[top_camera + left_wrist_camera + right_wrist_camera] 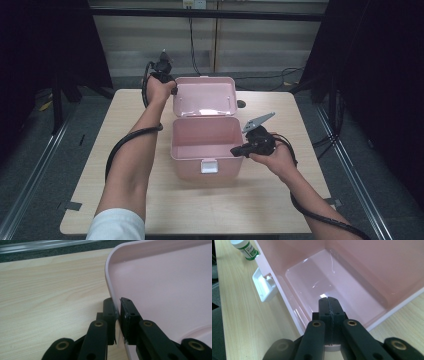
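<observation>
pink box (205, 145) lid (204, 96) clamped at its edge by left gripper (117, 315).
right gripper (329, 312) closed, empty; lid to be lowered slowly.

The box (205, 145) looks like smooth pink plastic, glossy enough inside to throw back bright light patches; its lid (162, 285) has the same sheen. The latch (263, 287) is shiny white plastic. The worktop (50, 295) shows pale wood grain with a matt finish. Both tools' jaws are matt black plastic with brass-coloured metal rivets.
</observation>
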`<state>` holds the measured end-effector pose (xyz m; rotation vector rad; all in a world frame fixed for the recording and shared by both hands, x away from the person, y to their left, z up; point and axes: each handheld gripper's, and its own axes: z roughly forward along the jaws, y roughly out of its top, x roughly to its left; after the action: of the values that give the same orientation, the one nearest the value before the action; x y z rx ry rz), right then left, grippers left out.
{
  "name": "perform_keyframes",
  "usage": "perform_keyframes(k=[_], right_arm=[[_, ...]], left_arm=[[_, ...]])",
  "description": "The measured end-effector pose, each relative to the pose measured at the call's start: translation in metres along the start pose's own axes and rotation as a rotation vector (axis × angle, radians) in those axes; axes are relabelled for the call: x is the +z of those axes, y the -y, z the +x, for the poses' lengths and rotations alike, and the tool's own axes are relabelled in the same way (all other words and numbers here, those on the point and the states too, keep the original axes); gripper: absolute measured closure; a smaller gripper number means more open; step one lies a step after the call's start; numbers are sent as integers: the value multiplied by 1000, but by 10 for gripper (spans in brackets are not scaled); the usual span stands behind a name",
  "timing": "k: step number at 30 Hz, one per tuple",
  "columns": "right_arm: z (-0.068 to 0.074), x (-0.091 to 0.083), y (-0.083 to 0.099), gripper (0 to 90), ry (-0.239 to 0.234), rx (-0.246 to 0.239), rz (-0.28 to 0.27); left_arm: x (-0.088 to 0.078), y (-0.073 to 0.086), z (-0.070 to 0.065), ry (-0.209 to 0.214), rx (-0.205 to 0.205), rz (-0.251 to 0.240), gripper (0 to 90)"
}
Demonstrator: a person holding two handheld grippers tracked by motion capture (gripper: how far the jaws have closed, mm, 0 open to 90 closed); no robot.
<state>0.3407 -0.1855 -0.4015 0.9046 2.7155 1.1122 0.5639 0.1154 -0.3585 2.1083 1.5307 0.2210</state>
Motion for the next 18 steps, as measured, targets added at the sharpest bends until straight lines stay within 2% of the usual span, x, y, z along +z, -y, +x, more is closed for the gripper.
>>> perform_keyframes(k=[5, 9, 14, 18], right_arm=[[2, 0, 0, 900, 2, -2, 3], [4, -1, 2, 900, 5, 0, 3], [7, -2, 3, 900, 10, -3, 4], [8, -2, 4, 900, 1, 4, -6]], left_arm=[[3, 4, 1, 2, 0, 7, 820], [5, 7, 2, 13, -15, 13, 817], [8, 9, 2, 5, 3, 21, 809], [12, 12, 2, 11, -2, 29, 804]])
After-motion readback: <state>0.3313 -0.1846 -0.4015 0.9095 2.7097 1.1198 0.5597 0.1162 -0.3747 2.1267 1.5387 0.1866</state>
